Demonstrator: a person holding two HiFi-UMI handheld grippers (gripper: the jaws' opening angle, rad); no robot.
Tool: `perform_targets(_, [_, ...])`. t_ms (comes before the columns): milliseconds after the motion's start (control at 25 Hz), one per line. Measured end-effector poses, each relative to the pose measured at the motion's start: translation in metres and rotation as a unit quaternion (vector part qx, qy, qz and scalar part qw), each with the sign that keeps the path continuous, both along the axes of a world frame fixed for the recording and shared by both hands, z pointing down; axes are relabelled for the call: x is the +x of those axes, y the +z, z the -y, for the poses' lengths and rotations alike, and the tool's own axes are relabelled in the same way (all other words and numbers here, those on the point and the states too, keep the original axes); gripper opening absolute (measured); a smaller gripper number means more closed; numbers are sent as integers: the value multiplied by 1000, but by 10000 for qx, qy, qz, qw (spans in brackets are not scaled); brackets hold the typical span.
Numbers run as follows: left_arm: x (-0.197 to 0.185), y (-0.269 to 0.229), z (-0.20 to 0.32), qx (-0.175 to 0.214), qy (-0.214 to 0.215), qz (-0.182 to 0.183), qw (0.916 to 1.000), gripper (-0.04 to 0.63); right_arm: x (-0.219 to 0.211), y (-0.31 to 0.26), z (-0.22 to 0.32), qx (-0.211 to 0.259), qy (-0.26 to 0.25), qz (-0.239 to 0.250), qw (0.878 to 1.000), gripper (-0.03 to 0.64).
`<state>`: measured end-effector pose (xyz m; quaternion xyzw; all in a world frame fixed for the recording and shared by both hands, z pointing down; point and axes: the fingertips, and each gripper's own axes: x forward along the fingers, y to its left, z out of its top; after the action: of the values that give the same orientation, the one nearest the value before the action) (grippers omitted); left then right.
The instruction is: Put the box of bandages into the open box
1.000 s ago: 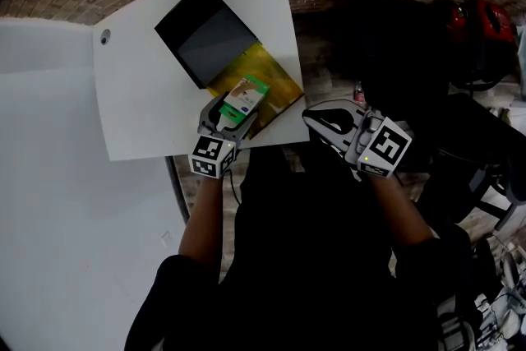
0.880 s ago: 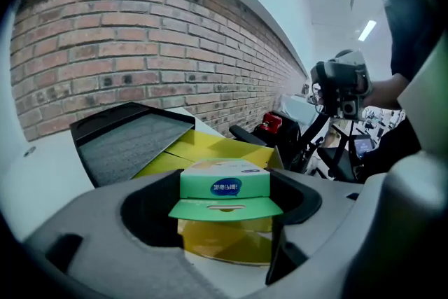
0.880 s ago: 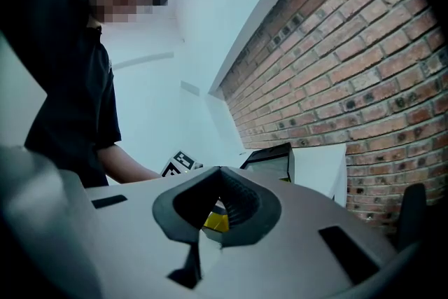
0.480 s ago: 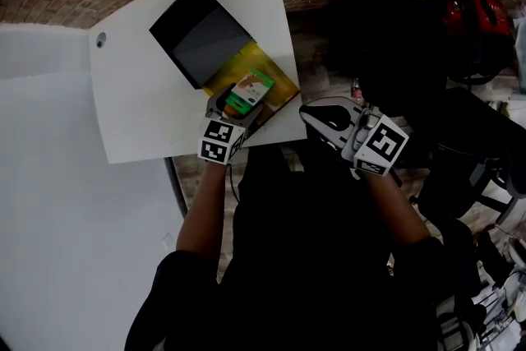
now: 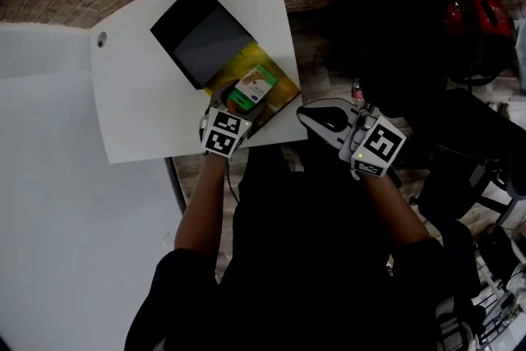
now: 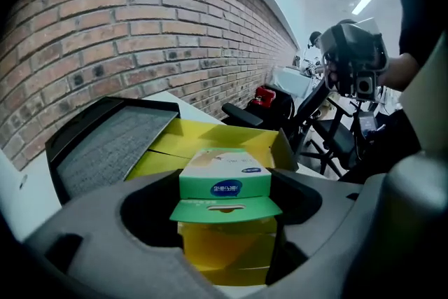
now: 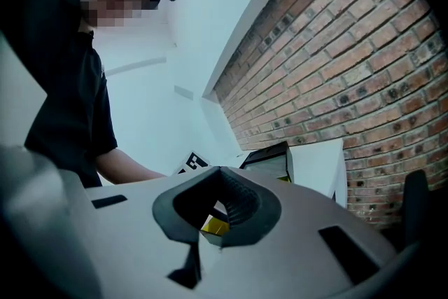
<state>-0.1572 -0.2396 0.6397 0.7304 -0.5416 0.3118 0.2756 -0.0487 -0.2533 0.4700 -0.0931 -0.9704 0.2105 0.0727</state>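
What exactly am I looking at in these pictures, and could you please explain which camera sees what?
There is no robot here: a person holds a two-jaw gripper in each hand. The head view comes from a camera on the person's head, looking steeply down. The other two views come from cameras that ride on the grippers and look along their jaws. On the white table lies an open box, yellow inside, with its black lid laid back. The left gripper is shut on a green box of bandages and holds it over the yellow inside. The right gripper is off the table's near edge, jaws together, holding nothing. The marker cube on each gripper is simply part of it.
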Motion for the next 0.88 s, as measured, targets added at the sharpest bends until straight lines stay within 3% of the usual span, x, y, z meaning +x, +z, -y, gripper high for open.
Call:
perform_targets(280, [0, 18, -12, -744, 151, 395, 9963, 370, -2, 3, -5, -69, -44, -41, 10000, 6])
perform_targets(480, [2, 39, -25, -1406, 409, 650, 9871, 370, -2, 2, -9, -209, -103, -59, 9997, 6])
perform_targets(880, [4, 40, -26, -1442, 528, 617, 9862, 370, 1, 5, -8, -182, -75, -133, 9997, 6])
